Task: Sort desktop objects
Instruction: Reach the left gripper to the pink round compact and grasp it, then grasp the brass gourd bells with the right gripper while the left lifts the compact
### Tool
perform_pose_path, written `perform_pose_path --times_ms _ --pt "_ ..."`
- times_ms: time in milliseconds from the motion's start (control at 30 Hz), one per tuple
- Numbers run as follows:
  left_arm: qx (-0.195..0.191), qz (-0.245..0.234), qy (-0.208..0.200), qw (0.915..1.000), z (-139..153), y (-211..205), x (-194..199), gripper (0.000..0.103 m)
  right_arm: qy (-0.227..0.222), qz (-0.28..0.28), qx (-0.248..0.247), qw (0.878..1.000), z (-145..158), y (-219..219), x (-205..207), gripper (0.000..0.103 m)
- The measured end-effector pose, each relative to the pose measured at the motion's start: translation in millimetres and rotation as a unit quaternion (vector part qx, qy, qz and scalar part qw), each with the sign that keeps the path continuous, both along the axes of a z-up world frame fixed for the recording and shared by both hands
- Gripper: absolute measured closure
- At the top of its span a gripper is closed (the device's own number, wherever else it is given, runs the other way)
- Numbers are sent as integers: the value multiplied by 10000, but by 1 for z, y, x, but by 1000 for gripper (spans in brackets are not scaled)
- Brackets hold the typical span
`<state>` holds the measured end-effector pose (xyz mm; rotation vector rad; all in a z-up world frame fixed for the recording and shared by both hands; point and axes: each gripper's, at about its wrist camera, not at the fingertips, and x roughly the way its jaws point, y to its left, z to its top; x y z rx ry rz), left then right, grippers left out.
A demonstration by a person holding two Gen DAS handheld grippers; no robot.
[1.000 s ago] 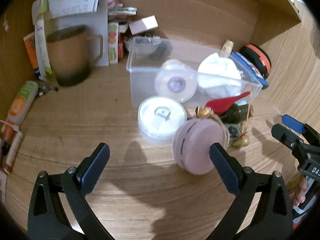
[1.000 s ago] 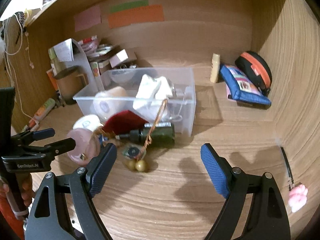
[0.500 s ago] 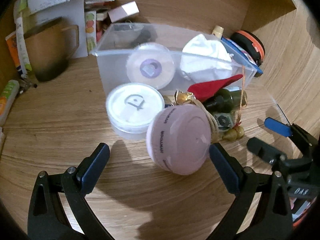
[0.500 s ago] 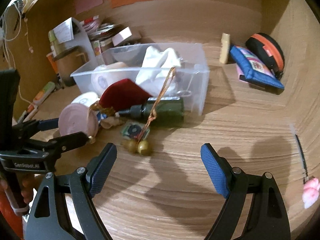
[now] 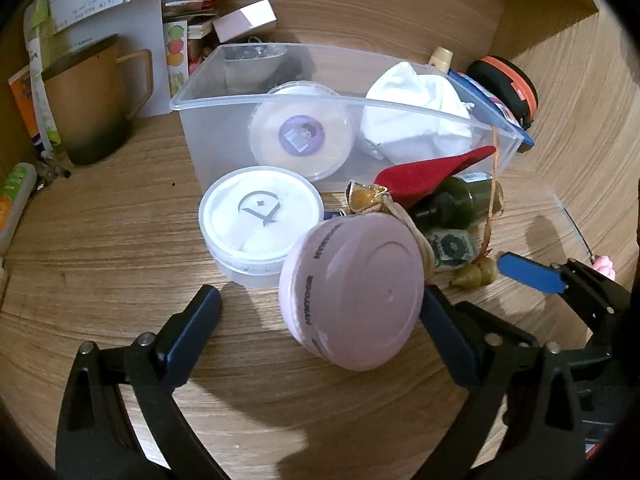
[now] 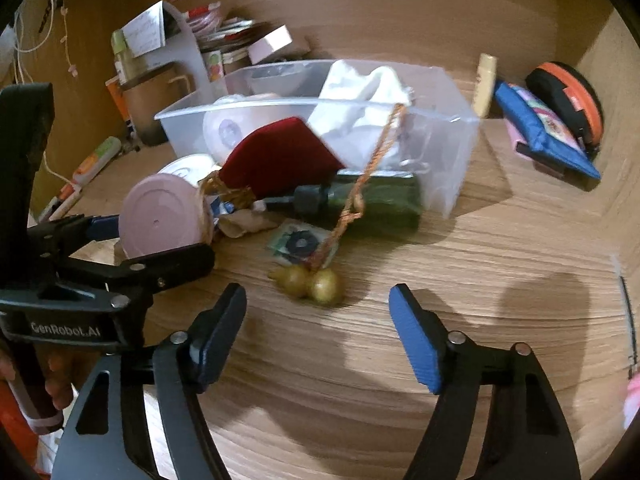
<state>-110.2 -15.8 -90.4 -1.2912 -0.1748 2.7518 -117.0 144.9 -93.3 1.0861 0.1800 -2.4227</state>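
Note:
A pink round case (image 5: 352, 292) stands tilted on its edge on the wooden desk, leaning by a white lidded tub (image 5: 260, 216). My left gripper (image 5: 322, 300) straddles the case with its jaws closing; the right pad is at the case's rim, the left pad is still apart. A gold gourd charm (image 6: 308, 284) on an orange cord lies just ahead of my right gripper (image 6: 320, 320), whose jaws are closing with nothing between them. Behind the charm lie a green bottle (image 6: 376, 200), a red pouch (image 6: 280, 160) and a clear bin (image 5: 208, 128) holding a white cloth and a round tub.
A brown mug (image 5: 88, 104) and stacked papers stand at the back left. A blue pouch (image 6: 548, 132) and a black-and-orange case (image 6: 568, 92) lie at the back right. Wooden walls close the back and right side. Bare desk lies in front of both grippers.
My left gripper has come closer around the pink case and its jaws have narrowed slightly. The right gripper has sunk toward the gourd charm and its jaws have narrowed.

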Motion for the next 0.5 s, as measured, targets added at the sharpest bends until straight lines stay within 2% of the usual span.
perform_pose_path --times_ms 67,333,500 --pt "-2 -34 16 10000 1 -2 1 19 77 -12 70 9999 -1 -6 1 40" --pt "182 0 86 9998 1 -12 5 40 194 -119 172 9996 -1 -9 0 57" --pt "152 -28 168 9997 1 -12 11 41 254 -204 191 9993 -1 -6 -1 71"
